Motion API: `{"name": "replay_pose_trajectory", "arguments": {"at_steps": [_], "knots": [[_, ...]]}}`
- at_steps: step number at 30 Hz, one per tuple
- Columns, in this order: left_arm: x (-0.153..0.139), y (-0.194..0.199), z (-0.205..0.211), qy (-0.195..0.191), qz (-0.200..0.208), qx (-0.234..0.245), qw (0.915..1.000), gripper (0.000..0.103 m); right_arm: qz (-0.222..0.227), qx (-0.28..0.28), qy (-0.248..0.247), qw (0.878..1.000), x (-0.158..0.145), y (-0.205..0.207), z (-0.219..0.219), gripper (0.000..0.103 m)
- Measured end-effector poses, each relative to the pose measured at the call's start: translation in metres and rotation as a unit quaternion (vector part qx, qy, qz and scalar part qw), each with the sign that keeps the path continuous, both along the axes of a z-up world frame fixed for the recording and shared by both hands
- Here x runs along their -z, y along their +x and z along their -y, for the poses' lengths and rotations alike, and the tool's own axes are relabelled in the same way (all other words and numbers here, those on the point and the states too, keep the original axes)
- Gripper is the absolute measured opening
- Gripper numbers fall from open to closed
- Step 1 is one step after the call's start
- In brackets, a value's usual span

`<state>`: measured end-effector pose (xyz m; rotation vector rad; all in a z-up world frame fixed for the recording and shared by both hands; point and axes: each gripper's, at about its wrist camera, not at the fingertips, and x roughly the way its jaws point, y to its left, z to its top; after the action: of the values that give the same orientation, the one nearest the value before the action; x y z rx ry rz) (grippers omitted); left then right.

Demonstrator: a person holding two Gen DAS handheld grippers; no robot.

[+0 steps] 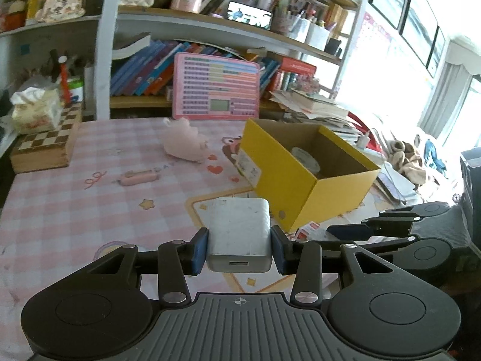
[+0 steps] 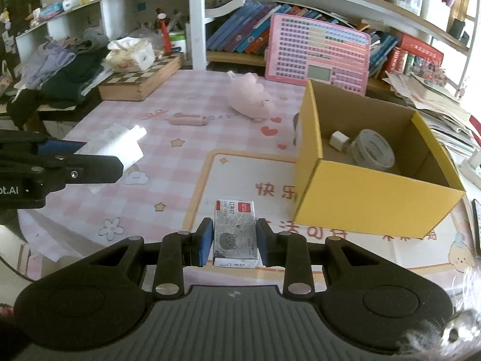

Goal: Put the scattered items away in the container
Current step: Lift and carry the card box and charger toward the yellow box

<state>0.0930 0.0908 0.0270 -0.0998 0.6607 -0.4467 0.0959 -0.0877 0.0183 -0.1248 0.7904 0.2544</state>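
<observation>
A white charger block [image 1: 239,234] sits clamped between the left gripper's [image 1: 239,248] blue pads at lower centre. The right gripper [image 2: 235,242] pinches a small grey staple box [image 2: 235,233]. The open yellow cardboard box [image 2: 375,195], at right, holds a tape roll [image 2: 372,149] and small white plug [image 2: 339,140].

Cluttered bookshelves [image 1: 210,30] behind – bright window [image 1: 451,105] at right

Black left gripper [image 1: 239,248], blue-padded jaws, silver screws, ribbed grey base.
</observation>
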Motion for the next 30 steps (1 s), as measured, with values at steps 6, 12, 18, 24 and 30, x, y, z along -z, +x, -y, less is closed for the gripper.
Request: {"name": "replay_pose_trajectory", "arguments": {"at_steps": [6,12,18,24,30], "knots": [[0.000,0.010,0.027,0.001,-0.003,0.024,0.9997,0.042,-0.002,0.023,0.001,1.000,-0.001,0.001,0.027,0.029],[0.000,0.026,0.059,0.001,-0.006,0.049,0.9988,0.042,-0.005,0.046,0.002,0.999,0.000,0.006,0.059,0.029],[-0.001,0.042,0.096,0.006,-0.003,0.078,0.9970,0.042,-0.007,0.070,0.006,0.998,-0.001,0.013,0.098,0.029],[-0.009,0.057,0.132,0.004,0.008,0.091,0.9958,0.042,0.001,0.088,0.012,0.996,-0.006,0.025,0.140,0.029],[-0.020,0.077,0.169,0.006,0.030,0.096,0.9949,0.042,0.022,0.092,0.027,0.995,-0.019,0.045,0.179,0.029]]}}
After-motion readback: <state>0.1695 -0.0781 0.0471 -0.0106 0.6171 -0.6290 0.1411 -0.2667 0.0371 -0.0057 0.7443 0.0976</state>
